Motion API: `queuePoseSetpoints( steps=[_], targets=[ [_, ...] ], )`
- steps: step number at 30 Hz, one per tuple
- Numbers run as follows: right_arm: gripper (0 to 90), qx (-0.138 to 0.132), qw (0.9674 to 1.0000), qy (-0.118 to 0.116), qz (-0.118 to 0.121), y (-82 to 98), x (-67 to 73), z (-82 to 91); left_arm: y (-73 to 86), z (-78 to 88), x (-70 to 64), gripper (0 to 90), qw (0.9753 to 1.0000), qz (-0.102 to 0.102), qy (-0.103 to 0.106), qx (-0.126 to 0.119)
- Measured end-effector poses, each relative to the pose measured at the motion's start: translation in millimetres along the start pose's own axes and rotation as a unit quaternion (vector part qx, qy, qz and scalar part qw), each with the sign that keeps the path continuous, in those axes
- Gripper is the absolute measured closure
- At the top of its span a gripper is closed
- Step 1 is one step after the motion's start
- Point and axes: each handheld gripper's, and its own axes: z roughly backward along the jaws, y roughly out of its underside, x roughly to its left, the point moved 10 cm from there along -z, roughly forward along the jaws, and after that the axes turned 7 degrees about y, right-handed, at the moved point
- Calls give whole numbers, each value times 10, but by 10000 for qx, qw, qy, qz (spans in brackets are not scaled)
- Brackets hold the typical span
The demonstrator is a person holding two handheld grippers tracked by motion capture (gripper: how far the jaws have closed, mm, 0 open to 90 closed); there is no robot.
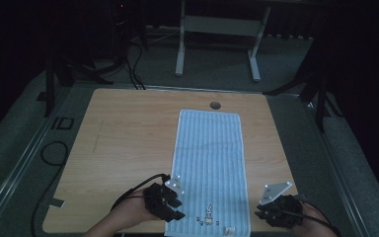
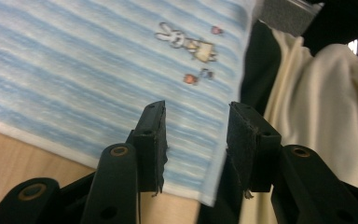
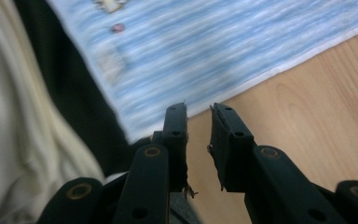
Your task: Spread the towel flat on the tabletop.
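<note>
- Striped blue towel (image 1: 209, 163) flat on wooden table (image 1: 123, 148); long axis running away from the person, near short edge at the table's front edge, between the two grippers.
- Rabbit print (image 1: 208, 212) on the near end, closer to the towel's near-right corner; same print in left gripper view (image 2: 184, 41).
- Left gripper (image 1: 177, 210) at the towel's near-left corner, overlapping the long left hem. Jaws apart with a clear gap; nothing between the pads, cloth lying below and beyond them (image 2: 98, 70).
- Right gripper (image 1: 260, 211) just off the right hem, over bare wood, apart from the cloth. Jaws parted by a narrow gap, narrower than the left's; nothing held. Towel edge ahead of and to the left of the tips in right gripper view (image 3: 242, 51).
- Key relation: both near corners lie inward of the tools, left corner to the right of the left gripper, right corner to the left of the right gripper.
- Judgement: left gripper nearer to its corner, practically on it; right needs a short inward reach.
- Likely next: pinch both near corners, carry along the long axis toward the far short edge (image 1: 209, 112) for a fold.
- Risk: pads catching one hem only, skewing the fold.
</note>
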Motion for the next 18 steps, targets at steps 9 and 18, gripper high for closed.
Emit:
queuePoseSetpoints(
  steps=[9,18],
  targets=[
    [812,-6,9998,-183,-33,-248,-36,-621,171,-435,243,574,9991,286,-49,293],
    [811,320,9993,-182,-36,-163,-18,-784,158,-531,63,572,9995,259,79,178]
  ],
)
